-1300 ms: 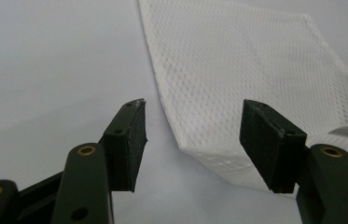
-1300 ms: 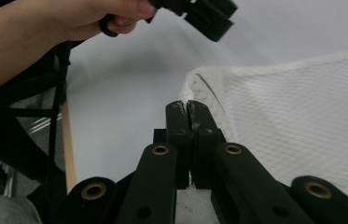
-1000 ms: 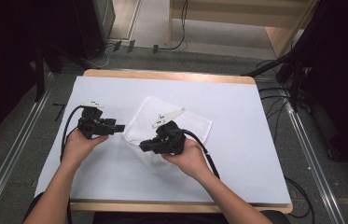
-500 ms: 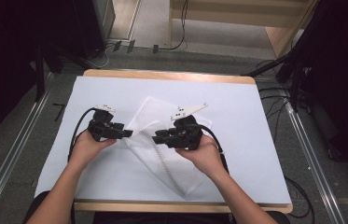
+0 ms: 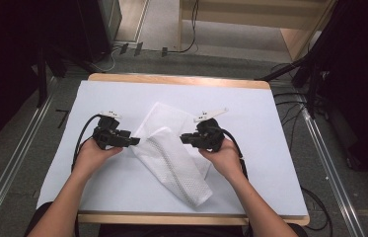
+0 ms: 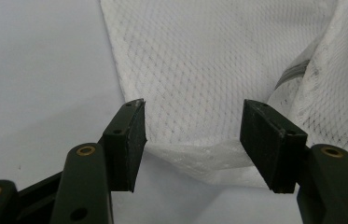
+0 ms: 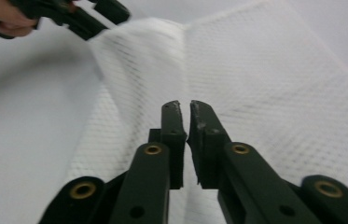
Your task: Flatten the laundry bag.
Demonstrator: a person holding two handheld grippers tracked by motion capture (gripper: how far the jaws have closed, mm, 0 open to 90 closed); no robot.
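White-topped desk [image 5: 265, 123], grey floor around it. Mesh bag [image 5: 174, 155] lies crumpled at desk centre, long end running toward 5 o'clock. Left tongs [image 5: 133, 141] at the bag's 9 o'clock edge, spread, fabric between them unpinched. Right tongs [image 5: 184, 138] at 3 o'clock, having just closed, pressed together over the mesh.

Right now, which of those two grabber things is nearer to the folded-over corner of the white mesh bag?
The left. The left gripper has its open jaws right at the folded-over corner of the white mesh bag. The right gripper, jaws shut, sits by the bag's other side edge, farther from that fold.
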